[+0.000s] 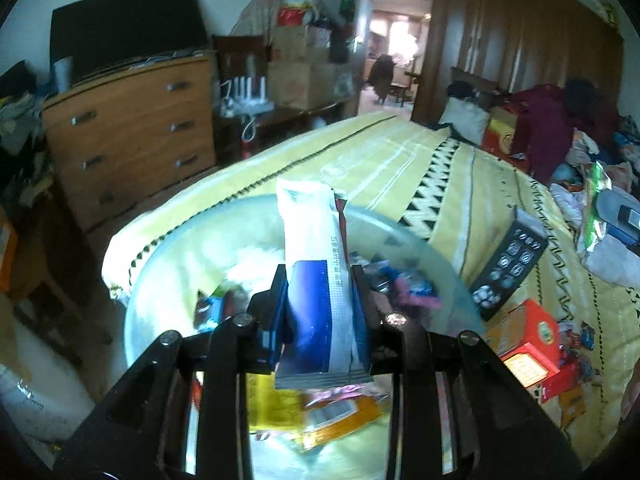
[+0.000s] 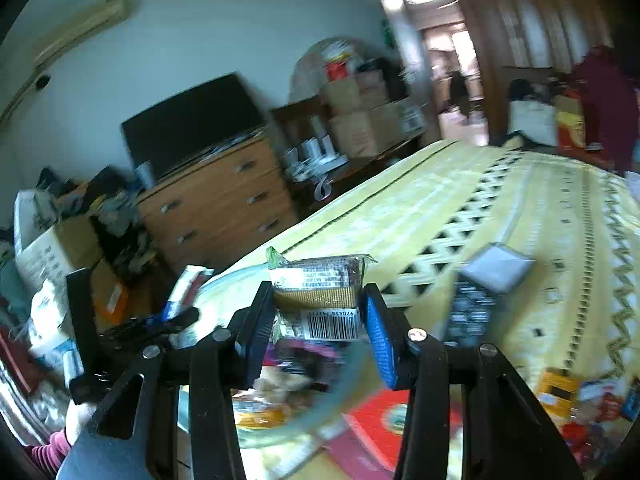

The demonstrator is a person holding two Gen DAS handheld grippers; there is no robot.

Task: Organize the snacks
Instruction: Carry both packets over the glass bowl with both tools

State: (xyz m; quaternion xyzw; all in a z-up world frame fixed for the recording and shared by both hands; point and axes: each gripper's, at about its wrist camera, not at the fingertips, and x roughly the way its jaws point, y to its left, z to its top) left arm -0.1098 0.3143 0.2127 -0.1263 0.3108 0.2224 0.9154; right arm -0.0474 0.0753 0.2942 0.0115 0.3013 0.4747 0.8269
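Snacks in the bowl: loose wrapped pieces lie in a clear round bowl [image 1: 420,240] on the yellow patterned bedspread [image 1: 400,160], near the bed's foot corner; yellow and orange packets [image 1: 320,412] show under the left gripper.
Left gripper: the left gripper [image 1: 320,304] is nearly closed, its blue pads pressing both sides of a white and blue packet [image 1: 316,264] that stands upright above the bowl.
Right gripper: the right gripper [image 2: 320,320] is partly closed on a small gold and white snack pack [image 2: 320,300], barcode facing the camera; both pads touch its ends.
Black box: a black box with icons [image 1: 508,264] lies on the bedspread just beside the bowl's right rim.
Red box: a red and orange box [image 1: 532,340] sits on the bedspread near the black box, toward the near edge, with small wrapped snacks [image 1: 576,344] scattered beside it.
Green packet: a green packet [image 1: 596,208] rests at the bed's right edge among clothes.
Room: a wooden chest of drawers [image 1: 132,128] stands beyond the bed's left edge with a dark screen [image 1: 128,28] on top.
Person: a hand [image 2: 80,416] with a striped sleeve shows at the lower left of the right wrist view.
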